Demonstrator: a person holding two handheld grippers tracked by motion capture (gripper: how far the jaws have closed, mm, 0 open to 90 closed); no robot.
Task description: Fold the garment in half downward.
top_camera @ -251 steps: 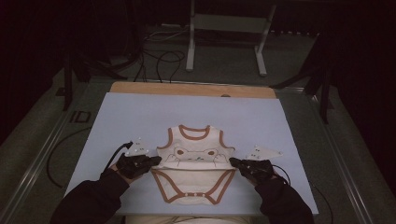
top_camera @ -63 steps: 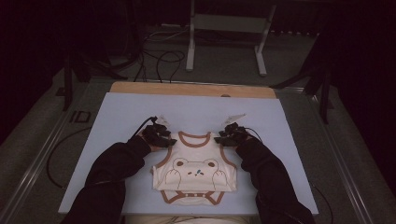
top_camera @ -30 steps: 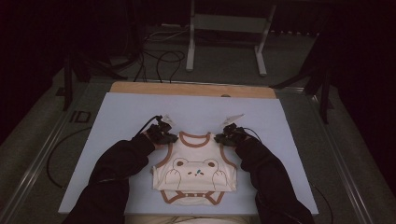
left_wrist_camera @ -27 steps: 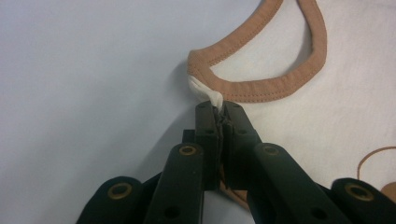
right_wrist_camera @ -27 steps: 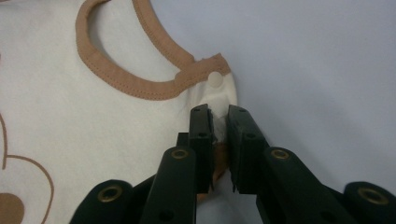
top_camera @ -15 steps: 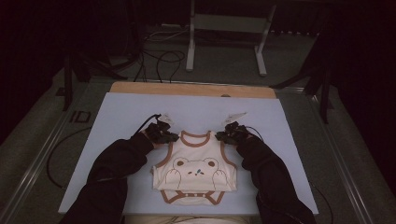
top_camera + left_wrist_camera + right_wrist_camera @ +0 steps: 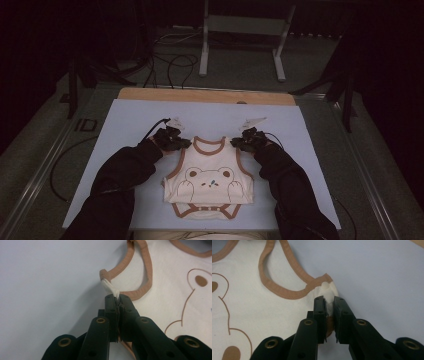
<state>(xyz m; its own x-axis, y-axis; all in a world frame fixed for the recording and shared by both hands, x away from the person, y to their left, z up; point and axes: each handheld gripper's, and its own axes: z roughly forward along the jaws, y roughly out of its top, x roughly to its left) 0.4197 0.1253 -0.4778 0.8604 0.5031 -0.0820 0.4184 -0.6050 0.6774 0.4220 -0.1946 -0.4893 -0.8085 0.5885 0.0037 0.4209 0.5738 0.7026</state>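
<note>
High view: we are clamping both shoulder straps of the soft, limp baby bodysuit [image 7: 209, 177] with left tool [image 7: 176, 142] and right tool [image 7: 244, 142].

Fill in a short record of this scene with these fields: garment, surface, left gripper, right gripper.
garment: cream baby bodysuit with brown trim and a bear print, lying flat
surface: pale blue sheet over a wooden table
left gripper: shut on a pinch of the bodysuit's shoulder
right gripper: shut on a pinch of the other shoulder
</note>
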